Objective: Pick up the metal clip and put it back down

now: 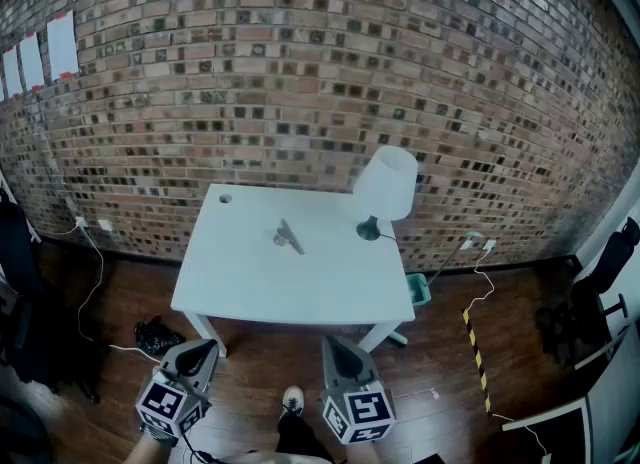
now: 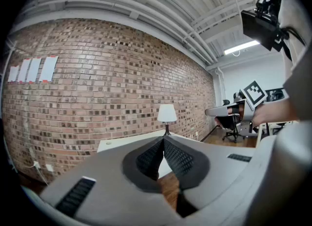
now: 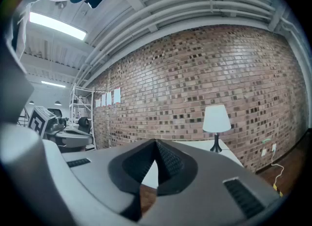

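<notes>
Waiting well short of the counter (image 1: 300,287), left gripper (image 1: 204,345) and right gripper (image 1: 334,341) both clenched empty, metal clip (image 1: 288,237) untouched mid-counter; next, probably: step in, open one gripper.

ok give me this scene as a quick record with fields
table: white table against the brick wall
clip: metal clip lying flat near the table's middle, untouched
lamp: white lamp on the table's right side, by the wall
left: left tongs shut, empty, held short of the table
right: right tongs shut, empty, held short of the table
</notes>
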### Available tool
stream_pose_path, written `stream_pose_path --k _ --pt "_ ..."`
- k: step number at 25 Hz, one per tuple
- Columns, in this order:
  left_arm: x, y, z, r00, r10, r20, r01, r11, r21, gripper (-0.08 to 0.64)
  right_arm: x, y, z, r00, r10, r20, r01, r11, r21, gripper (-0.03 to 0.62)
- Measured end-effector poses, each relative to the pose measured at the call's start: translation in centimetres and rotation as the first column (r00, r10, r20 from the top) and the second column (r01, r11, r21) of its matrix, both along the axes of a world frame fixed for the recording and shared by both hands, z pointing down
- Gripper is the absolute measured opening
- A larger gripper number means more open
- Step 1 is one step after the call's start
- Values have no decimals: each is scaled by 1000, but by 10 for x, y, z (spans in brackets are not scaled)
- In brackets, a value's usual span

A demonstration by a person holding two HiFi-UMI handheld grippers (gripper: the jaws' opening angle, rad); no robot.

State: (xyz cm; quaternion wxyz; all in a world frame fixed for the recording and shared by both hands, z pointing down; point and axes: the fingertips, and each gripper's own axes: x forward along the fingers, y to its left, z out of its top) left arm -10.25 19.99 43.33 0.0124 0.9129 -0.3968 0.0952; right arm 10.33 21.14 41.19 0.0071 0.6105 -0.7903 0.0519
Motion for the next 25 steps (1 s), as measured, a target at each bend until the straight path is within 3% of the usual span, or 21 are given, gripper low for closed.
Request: stream_pose_path --k 6,12,17,21,25 --pt "45 -106 -19 999 -41 -3 41 997 59 -6 47 -103 -20 999 -36 -7 36 999 19 -15" --pt "88 -173 -39 1000 -15 6 15 999 42 -6 65 -179 -30 998 -61 -6 61 998 1 -14" --pt "83 -211 -28 1000 -11 25 10 999 45 -6 65 -213 -24 998 -54 11 55 998 -28 -15" --pt "82 -222 -24 1000 18 22 -18 1000 -21 -6 57 -222 -19 1000 -29 5 29 998 -48 -15" --pt "71 -232 -23 999 29 32 -28 999 -16 -6 47 -231 -17 1000 -24 -6 24 998 -57 -15"
